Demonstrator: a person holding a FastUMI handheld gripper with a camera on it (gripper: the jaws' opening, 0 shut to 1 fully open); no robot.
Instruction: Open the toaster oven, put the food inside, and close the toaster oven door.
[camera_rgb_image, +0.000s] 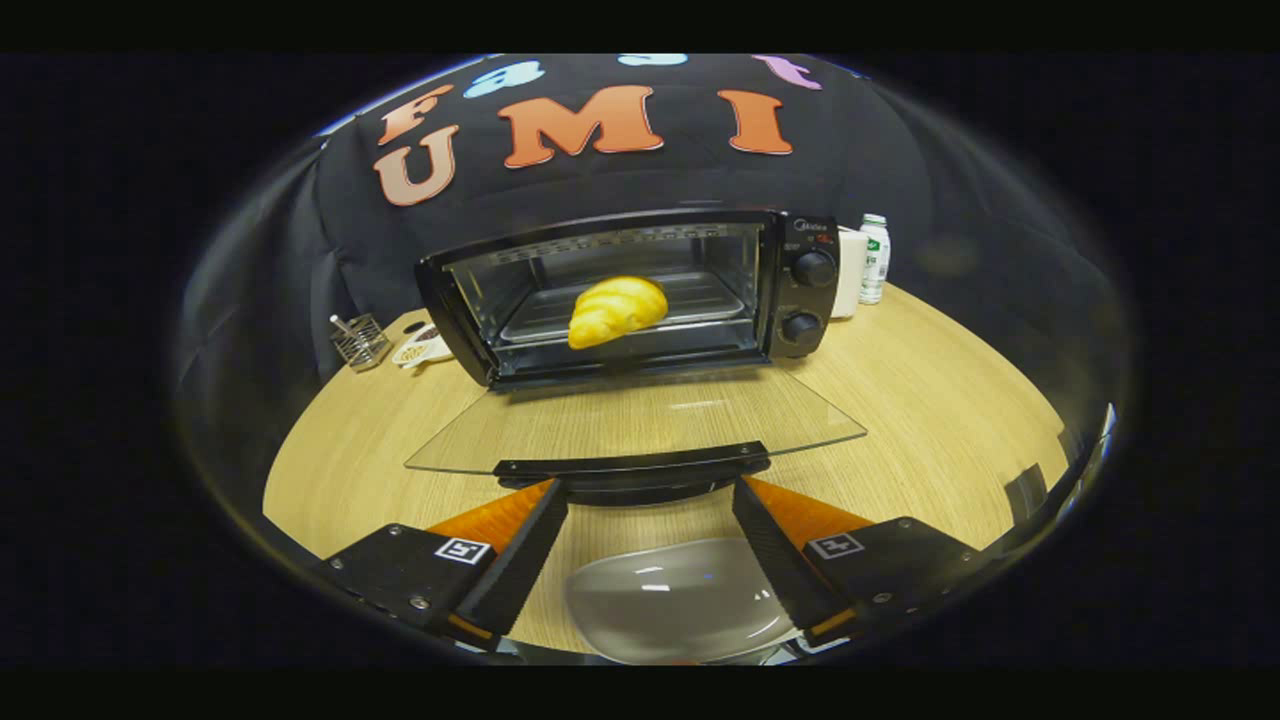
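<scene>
Toaster oven (640, 295) mouth stood open, croissant (616, 311) inside, lowered glass door (640, 425) barred the near approach, gripper (650, 492) fingers spread just short of its handle (632, 467).

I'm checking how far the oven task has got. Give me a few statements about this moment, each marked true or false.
1. The toaster oven door is shut. False: it lies folded down, open.
2. The croissant sits inside the oven on the tray. True.
3. The tongs grip the croissant. False: they are open, fingers either side of the door handle, holding nothing.
4. A white bottle stands right of the oven. True.
5. A clear bowl lies on the wooden table between the fingers. True.
</scene>
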